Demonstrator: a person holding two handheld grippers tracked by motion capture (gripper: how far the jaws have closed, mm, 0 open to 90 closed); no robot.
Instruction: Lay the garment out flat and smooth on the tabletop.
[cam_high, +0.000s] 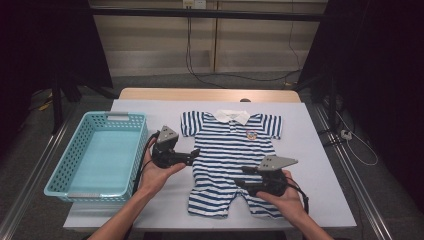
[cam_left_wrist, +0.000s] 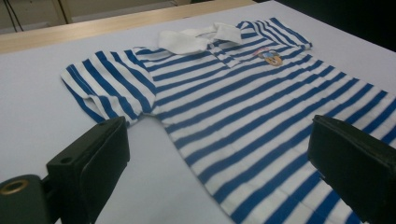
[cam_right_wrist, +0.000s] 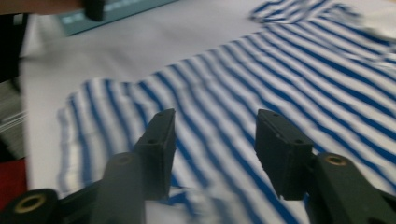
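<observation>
Striped romper (cam_high: 231, 160) is lying flat across the middle of the pale table (cam_high: 320, 150), collar at the far side, legs near. Left of it, a turquoise basket (cam_high: 65, 165) is sitting. The left gripper (cam_high: 194, 153) is hovering at the romper's left edge, jaws spread wide and empty; the right gripper (cam_high: 241, 176) is hanging over the near legs, jaws part open, nothing between them. Pinching a single layer risks dragging the cloth into wrinkles, and uneven lifts could skew any fold.
</observation>
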